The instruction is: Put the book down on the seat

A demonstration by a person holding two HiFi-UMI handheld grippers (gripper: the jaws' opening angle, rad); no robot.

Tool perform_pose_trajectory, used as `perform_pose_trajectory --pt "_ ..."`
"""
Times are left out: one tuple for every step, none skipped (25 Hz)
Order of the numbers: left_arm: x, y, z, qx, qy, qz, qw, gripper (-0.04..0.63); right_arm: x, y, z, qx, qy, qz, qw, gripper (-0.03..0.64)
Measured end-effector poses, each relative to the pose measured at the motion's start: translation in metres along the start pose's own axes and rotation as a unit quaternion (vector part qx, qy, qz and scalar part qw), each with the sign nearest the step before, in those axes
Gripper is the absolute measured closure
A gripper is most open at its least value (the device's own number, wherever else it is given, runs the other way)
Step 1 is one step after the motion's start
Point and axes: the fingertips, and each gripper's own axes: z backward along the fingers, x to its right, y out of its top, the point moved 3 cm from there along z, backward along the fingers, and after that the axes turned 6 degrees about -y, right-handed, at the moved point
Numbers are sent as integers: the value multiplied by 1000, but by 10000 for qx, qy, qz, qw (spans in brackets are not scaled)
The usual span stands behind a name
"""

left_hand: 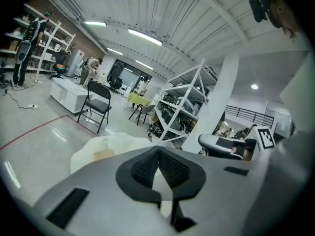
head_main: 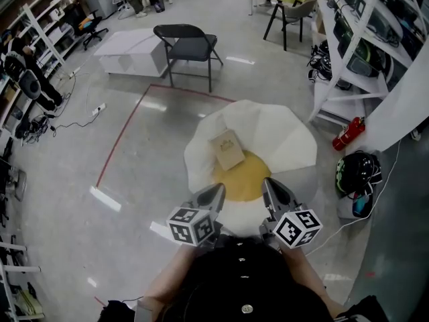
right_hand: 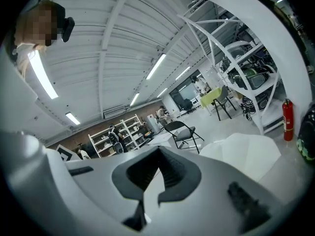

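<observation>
While the person stands over the flower-shaped seat (head_main: 285,136), both tools are held in close against the dark-clothed body, well short of it. The left gripper (head_main: 216,193) has its jaws pressed together with nothing between them, and its own view shows the ribbed black pads meeting at the tip (left_hand: 158,152). The right gripper (head_main: 271,190) sits just beside it and looks the same: jaws closed, no object in them (right_hand: 158,155).

The tan book (head_main: 226,149) lies flat on the seat, apart from both grippers, resting where the white petals meet the yellow centre (head_main: 249,180). Its cover print is too small to read. From the left gripper view the book (left_hand: 103,154) shows as a pale brown patch on the white cushion (left_hand: 123,142), beyond the jaw tips.

Past the seat, a black folding chair (head_main: 189,45) stands on the grey floor near a low white platform (head_main: 131,54), with a red tape line (head_main: 124,136) running across the floor on that side. On the other side a red fire extinguisher (head_main: 348,134) lies at the foot of white shelving (head_main: 348,52), and near it sits what may be a black and green bag (head_main: 358,172).
</observation>
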Motion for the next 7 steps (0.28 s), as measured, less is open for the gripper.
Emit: perform_pose_trajectory --pt "-1 0 1 2 5 40 10000 584 -1 0 -1 -4 25 15 10000 606" --pt "-2 -1 1 8 10 92 10000 584 -3 0 -1 -6 53 39 10000 606" --pt "-4 -1 1 15 19 142 9999 584 -4 0 -2 -10 84 73 9999 606" --pt "-5 -2 2 23 36 180 9998 584 -6 0 -2 -15 115 113 9999 606" --pt "-7 -2 2 32 56 208 9998 584 -7 -1 -3 -22 145 151 9998 606" --pt "-9 -3 3 41 77 231 9997 584 -9 -1 -4 -31 175 185 9997 606" --pt "-10 -3 3 51 98 253 9996 586 -10 -2 -5 -40 205 216 9995 606"
